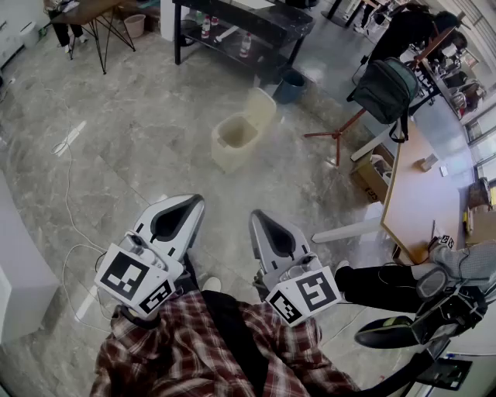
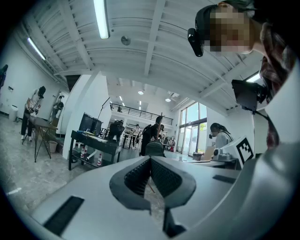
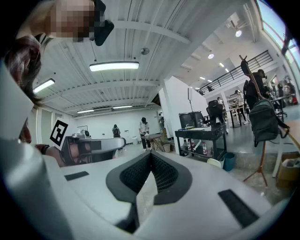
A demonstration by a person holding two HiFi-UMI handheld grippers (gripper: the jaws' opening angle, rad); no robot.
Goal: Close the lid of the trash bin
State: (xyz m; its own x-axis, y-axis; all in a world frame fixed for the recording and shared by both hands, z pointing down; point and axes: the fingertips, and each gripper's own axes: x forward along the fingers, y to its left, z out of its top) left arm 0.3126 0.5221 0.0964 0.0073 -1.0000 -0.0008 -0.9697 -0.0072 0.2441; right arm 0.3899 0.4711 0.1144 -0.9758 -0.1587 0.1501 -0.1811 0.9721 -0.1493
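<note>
A cream trash bin (image 1: 235,141) stands on the grey floor ahead of me, its lid (image 1: 261,108) tipped up and back, the inside showing. Both grippers are held close to my body, well short of the bin. My left gripper (image 1: 191,201) points toward it with the jaws closed together and nothing between them. My right gripper (image 1: 258,216) is likewise shut and empty. In the right gripper view the bin (image 3: 214,162) peeks out low at the right, past the right gripper (image 3: 151,157). The left gripper view shows the left gripper (image 2: 150,161) but not the bin.
A blue bucket (image 1: 291,85) sits just behind the bin, under a black shelf table (image 1: 240,23) with bottles. To the right are a backpack on a stand (image 1: 385,89), a cardboard box (image 1: 370,174), a wooden table (image 1: 415,194) and a seated person's legs (image 1: 387,283). A cable (image 1: 70,225) runs along the floor at left.
</note>
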